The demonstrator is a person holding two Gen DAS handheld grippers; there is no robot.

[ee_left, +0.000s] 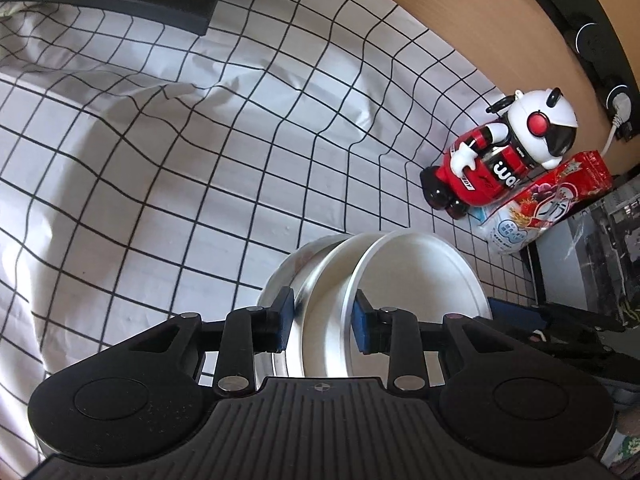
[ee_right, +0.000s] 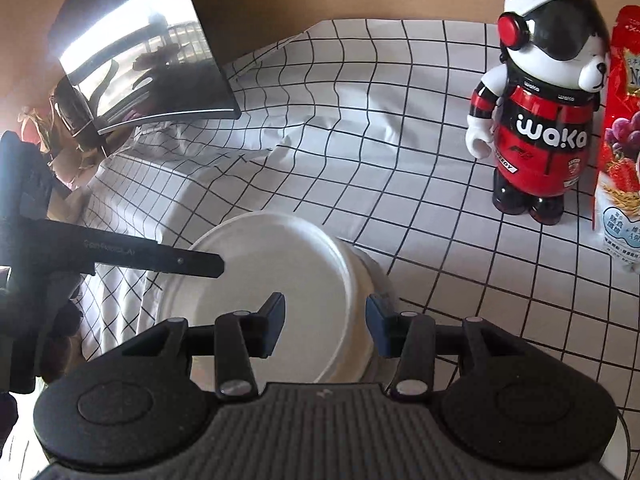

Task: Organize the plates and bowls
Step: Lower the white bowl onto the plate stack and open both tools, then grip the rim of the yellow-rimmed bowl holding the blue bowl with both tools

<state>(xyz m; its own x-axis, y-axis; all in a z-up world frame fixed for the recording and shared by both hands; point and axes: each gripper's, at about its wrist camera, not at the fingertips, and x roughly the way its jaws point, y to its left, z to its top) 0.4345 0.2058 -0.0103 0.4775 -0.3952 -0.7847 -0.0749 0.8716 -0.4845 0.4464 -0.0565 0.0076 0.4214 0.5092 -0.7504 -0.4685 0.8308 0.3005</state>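
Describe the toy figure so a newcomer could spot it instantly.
Start at the black-gridded white cloth and go to its far right edge. The panda figure stands upright there beside a red snack bag; its red "waka" suit and red headphones mark it out.

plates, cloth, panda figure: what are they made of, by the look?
Plates: likely metal, brushed silver with a soft sheen; in the right wrist view they wash out to matte white, so not certain.
Cloth: thin woven fabric, matte white with a black grid; it wrinkles and folds.
Panda figure: probably hard plastic, glossy, with sharp highlights on the head.
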